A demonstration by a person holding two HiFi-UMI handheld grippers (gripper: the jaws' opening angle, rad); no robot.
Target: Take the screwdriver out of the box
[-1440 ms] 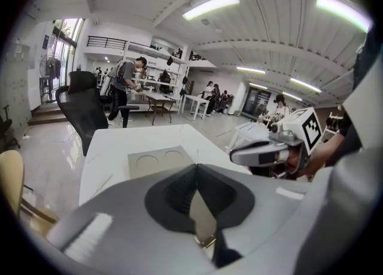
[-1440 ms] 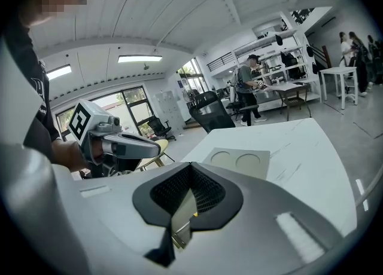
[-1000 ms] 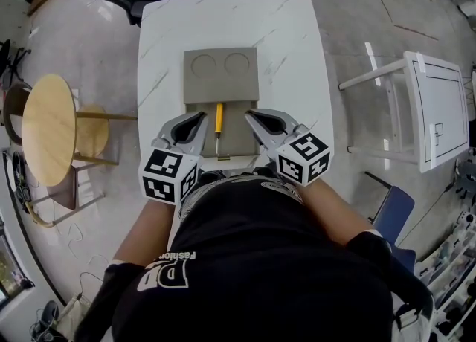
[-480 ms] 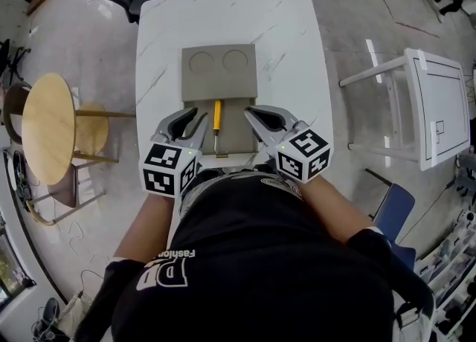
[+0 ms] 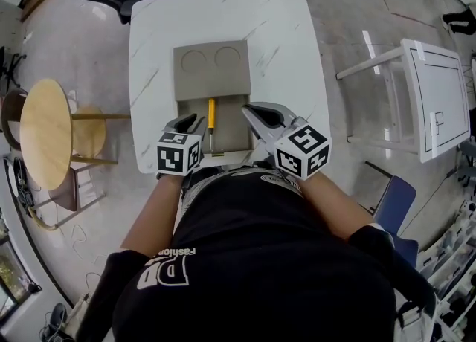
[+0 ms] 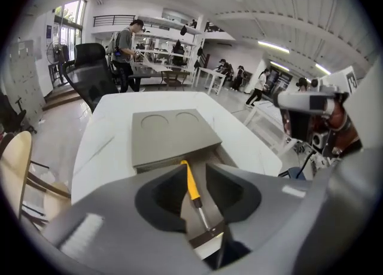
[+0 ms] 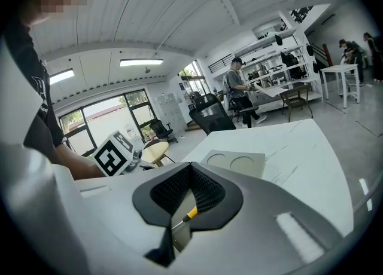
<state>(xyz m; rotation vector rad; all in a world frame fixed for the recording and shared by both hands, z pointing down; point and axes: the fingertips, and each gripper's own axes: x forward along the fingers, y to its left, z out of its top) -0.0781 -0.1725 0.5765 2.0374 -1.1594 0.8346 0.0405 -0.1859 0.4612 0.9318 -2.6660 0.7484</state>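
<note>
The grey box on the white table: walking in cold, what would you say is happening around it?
A person holds tongs in each hand at the near end of the open grey box on the white table. The yellow-handled screwdriver lies inside, untouched. The left tongs have just been opening and stand apart, pointing down at the screwdriver with nothing gripped. The right tongs are shut and empty at the box's right edge.

The white veined table (image 5: 223,13) carries one grey box (image 5: 212,73) (two round recesses on top).
</note>
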